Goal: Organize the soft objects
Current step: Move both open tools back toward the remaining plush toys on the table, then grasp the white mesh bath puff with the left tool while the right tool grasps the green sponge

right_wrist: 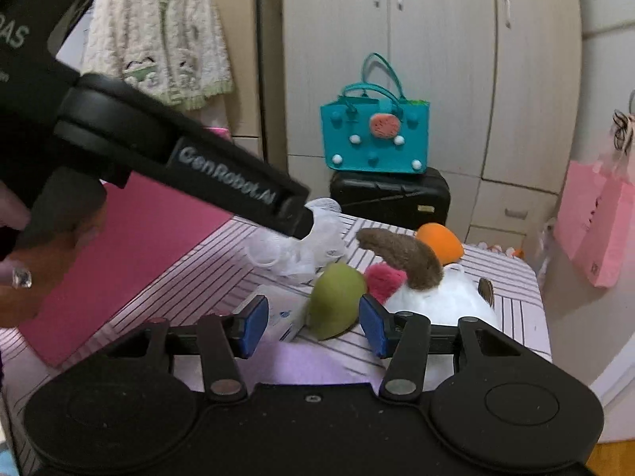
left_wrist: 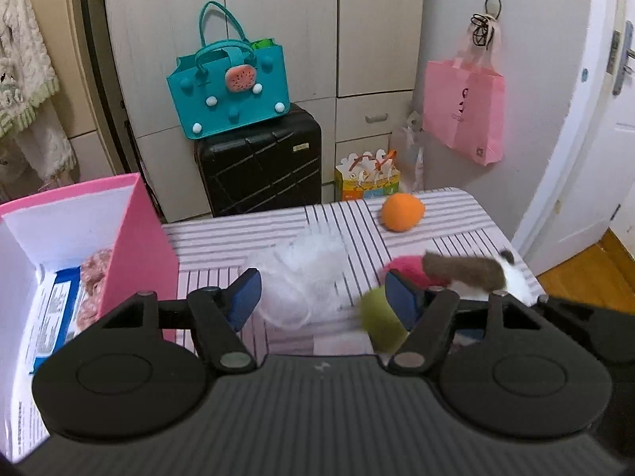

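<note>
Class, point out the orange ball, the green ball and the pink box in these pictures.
orange ball (left_wrist: 403, 212), left wrist view, middle of its front.
green ball (right_wrist: 337, 303), right wrist view, centre of its side.
pink box (left_wrist: 139, 254), left wrist view, its outer right wall.

I am facing pale wardrobe doors (left_wrist: 278, 20), where a black suitcase (left_wrist: 262, 170) is carrying a teal bag (left_wrist: 230, 91). A pink bag (left_wrist: 464, 115) is hanging by the white door (left_wrist: 595, 139), above wooden flooring (left_wrist: 587, 273).

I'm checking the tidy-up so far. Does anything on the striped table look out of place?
Yes. The orange ball, green ball, white mesh puff and brown-and-white plush lie loose on the table, outside the pink box.
</note>
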`<state>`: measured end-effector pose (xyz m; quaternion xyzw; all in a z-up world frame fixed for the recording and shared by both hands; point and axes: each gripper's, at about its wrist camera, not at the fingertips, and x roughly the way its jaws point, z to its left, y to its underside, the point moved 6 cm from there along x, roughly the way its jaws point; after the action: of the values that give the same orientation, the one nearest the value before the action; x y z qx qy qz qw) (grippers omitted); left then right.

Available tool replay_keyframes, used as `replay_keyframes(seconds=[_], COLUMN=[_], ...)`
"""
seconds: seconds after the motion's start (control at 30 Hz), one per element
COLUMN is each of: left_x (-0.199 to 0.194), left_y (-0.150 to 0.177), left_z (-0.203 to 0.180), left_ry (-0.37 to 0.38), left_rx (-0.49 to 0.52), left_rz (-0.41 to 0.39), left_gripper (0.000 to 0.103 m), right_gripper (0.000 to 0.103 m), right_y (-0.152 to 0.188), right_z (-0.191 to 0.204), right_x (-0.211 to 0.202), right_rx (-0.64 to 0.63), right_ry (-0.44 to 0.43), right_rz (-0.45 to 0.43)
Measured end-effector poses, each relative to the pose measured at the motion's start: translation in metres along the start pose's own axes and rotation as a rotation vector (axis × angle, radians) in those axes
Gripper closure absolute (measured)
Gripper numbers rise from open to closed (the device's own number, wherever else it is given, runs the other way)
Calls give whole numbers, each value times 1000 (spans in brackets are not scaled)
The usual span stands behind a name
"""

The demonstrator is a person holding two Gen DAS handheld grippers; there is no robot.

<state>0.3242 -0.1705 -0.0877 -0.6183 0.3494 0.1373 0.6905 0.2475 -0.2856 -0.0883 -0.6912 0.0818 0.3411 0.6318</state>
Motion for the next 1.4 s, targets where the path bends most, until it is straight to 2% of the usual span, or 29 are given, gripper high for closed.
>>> replay_keyframes(seconds=[0.17, 0.53, 0.7, 0.8, 0.83, 0.87, 1.0, 1.07, 1.13, 1.23, 1.4], left_x=[22, 55, 60, 64, 65, 67, 70, 69, 65, 61, 50], left_y=[-5, 4, 6, 7, 8, 9, 13, 13, 13, 13, 15], left_z=[7, 12, 17, 19, 20, 22, 27, 28, 29, 27, 26], left_ry=[3, -58, -96, -97, -100, -104, -100, -105, -119, -121, -127], left_rx=[-58, -115, -146, -161, -166, -168, -197, -200, -192, -163, -151], left_rz=[36, 94, 78, 81, 87, 92, 103, 98, 84, 71, 47], left_gripper=[35, 35, 35, 47, 53, 59, 72, 83, 86, 90, 93], right_gripper=[51, 54, 54, 59, 70, 73, 77, 79, 81, 101, 101], right_y=[-3, -5, -2, -4, -4, -4, -4, -4, -4, -6, -7], right_z=[-7, 1, 9, 10, 9, 8, 4, 3, 3, 2, 0], right_x=[16, 34, 40, 42, 42, 42, 40, 40, 38, 34, 30], right_rx=[37, -97, -149, -142, -139, -139, -124, -116, -100, -75, -37], right_ry=[5, 99, 124, 124, 124, 126, 135, 137, 125, 106, 76], right_rz=[-4, 19, 46, 47, 47, 48, 47, 44, 38, 31, 41])
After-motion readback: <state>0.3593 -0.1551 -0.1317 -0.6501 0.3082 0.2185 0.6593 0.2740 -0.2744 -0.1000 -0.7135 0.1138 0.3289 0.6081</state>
